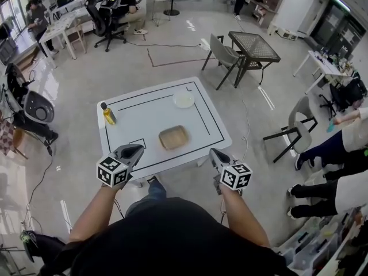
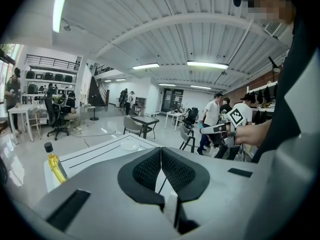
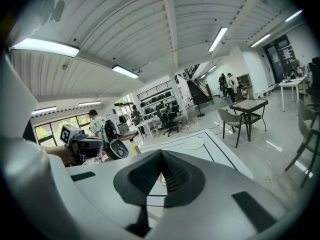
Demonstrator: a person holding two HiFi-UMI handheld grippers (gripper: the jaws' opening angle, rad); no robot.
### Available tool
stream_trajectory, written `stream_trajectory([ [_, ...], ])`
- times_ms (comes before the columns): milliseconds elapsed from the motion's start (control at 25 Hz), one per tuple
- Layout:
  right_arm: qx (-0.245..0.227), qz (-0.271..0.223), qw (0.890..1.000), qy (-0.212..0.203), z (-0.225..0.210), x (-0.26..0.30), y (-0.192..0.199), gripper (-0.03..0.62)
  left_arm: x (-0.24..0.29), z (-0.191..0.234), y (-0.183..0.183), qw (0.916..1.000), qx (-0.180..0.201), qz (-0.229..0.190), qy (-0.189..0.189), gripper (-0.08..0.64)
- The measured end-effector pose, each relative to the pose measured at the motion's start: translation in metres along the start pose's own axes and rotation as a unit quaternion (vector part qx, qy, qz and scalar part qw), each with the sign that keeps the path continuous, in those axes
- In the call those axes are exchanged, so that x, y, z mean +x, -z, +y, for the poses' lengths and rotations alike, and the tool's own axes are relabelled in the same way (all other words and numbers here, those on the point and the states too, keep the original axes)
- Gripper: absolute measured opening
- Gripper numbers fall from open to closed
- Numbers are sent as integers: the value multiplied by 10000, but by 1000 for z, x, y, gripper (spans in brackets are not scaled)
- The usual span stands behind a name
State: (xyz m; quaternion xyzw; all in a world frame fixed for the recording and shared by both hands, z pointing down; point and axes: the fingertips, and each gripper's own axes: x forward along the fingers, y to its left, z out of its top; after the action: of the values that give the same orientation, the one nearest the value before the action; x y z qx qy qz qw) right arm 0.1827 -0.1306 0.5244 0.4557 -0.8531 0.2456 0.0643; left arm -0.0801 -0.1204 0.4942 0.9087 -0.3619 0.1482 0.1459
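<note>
Left gripper and right gripper both closed, empty, at table's near edge; wooden tray nearest; jaws likely need parting first.

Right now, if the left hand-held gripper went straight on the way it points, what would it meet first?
Probably nothing close: the left hand-held gripper, jaws shut, points across the table toward the white plate, seemingly above both. Height is unclear.

We wear a black short-sleeved top and blue jeans. Our grey plastic left tool and grey plastic right tool each carry a white cube of black square markers and dark ribbed pads.
</note>
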Motion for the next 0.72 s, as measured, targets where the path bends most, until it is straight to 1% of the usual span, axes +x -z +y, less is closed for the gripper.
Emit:
stream_trajectory([
  [160,132,53,9999,50,-9,16,1,14,8,15,2,9999,-22,115,17,23],
  [280,149,104,9998,69,-13,31,3,14,18,30,3,9999,-64,155,21,23],
  [560,186,232,9995,121,-26,55,1,14,47,43,1,9994,-22,256,225,23],
  [720,222,320,9992,117,-28,78,-1,14,57,63,-3,9992,-41,307,265,23],
])
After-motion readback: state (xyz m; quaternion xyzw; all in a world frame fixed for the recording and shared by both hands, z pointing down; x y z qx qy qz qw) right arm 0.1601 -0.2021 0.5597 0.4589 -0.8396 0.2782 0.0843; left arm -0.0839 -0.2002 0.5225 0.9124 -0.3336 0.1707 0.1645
